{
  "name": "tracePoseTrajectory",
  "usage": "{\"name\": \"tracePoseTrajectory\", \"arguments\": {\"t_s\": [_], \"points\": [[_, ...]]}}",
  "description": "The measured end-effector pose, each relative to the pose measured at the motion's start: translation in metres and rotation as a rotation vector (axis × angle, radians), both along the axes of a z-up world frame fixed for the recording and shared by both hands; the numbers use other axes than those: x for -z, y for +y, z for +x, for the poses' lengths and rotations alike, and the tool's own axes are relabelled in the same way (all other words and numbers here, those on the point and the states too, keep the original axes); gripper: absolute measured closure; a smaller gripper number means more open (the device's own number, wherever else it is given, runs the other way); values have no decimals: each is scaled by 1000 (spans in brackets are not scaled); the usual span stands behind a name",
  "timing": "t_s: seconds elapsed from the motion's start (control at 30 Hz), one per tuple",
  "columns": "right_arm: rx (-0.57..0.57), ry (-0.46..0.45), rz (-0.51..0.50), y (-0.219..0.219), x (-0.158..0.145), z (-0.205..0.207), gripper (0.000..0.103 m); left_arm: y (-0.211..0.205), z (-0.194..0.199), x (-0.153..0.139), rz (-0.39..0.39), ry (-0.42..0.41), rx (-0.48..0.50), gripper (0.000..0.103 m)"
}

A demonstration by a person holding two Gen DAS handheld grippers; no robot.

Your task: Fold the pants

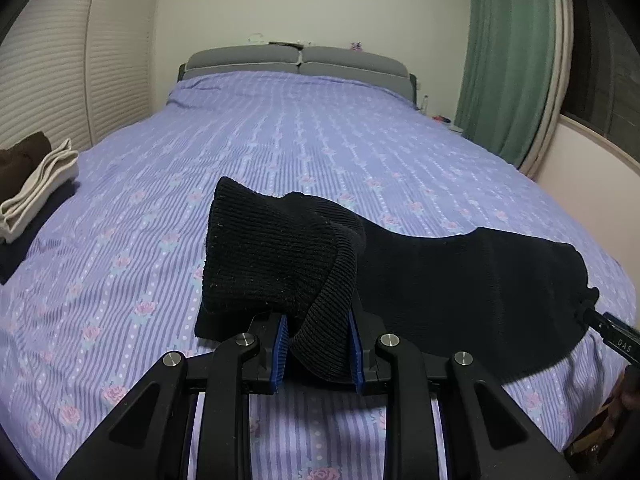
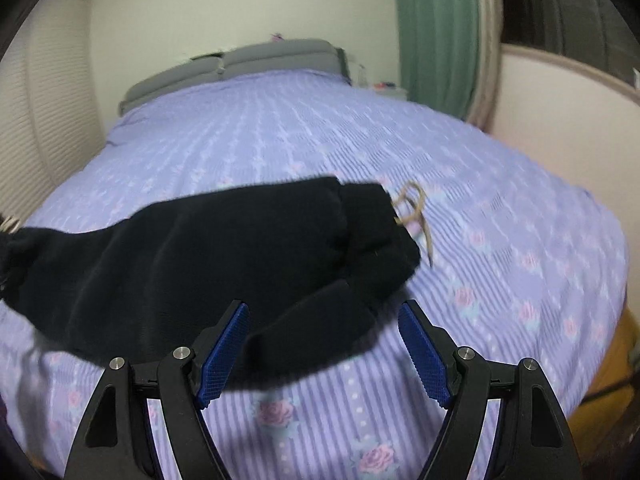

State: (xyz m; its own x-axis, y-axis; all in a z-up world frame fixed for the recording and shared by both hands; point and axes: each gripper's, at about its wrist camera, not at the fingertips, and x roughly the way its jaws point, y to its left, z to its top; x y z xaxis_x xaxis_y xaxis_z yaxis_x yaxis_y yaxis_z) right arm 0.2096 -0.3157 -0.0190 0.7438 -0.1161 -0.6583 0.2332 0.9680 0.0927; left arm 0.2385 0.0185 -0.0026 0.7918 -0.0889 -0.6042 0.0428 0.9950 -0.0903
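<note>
Right between the blue pads of the left gripper (image 1: 318,354) sits the ribbed cuff (image 1: 276,256) of the black pants (image 1: 460,280), and the two sides are squeezed tight on it, so this gripper has hold of one leg end. The cuff stands up just past the tips, lifted and curling over to the right. From there the rest of the pants stretch away to the right of this gripper, lying low across the purple flowered bed cover (image 1: 280,140). Way off to its left, at the edge of the bed, there is a stack of folded clothes (image 1: 36,184), white on top with something brown behind. Far ahead is the gray headboard (image 1: 296,60), and a green curtain (image 1: 508,60) hangs off to the right. The right gripper (image 2: 324,350) has its sides spread wide and holds nothing. A dark bit of the pants lies just in front of its left pad, but whether they touch is hard to tell. Past its tips the pants look bunchy, and a tan drawstring (image 2: 414,216) pokes out at the far right end, so that is likely the waist. This view is a bit blurry. The folding looks like it is just getting going: one leg end is picked up, maybe to bring it over toward the waist. The pants are not yet a neat flat pile, so most of the folding is left.
</note>
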Motion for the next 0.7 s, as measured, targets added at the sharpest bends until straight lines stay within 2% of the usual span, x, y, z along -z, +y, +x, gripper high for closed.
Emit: {"name": "tracePoseTrajectory", "arguments": {"t_s": [0.13,0.17,0.2,0.23,0.27,0.33,0.5,0.6,0.7], "points": [[57,18,87,-14,15,7,26,-5,2,7,27,11,-24,77],[66,20,108,-19,17,8,27,-8,2,9,38,12,-28,77],[69,17,137,-24,20,11,33,-10,3,11,43,13,-33,77],[59,20,158,-26,22,15,64,-10,3,12,42,16,-39,77],[62,17,161,-27,23,17,76,-10,4,13,31,23,-49,77],[68,-21,138,-25,15,16,84,-8,7,13,4,39,-65,77],[59,-141,-37,-13,-35,18,87,-12,12,7,-28,50,-85,77],[63,-169,-70,-20,-55,25,87,-20,9,5,-31,45,-87,76],[47,-131,-66,-30,-49,32,87,-24,3,15,-10,61,-97,76]]}}
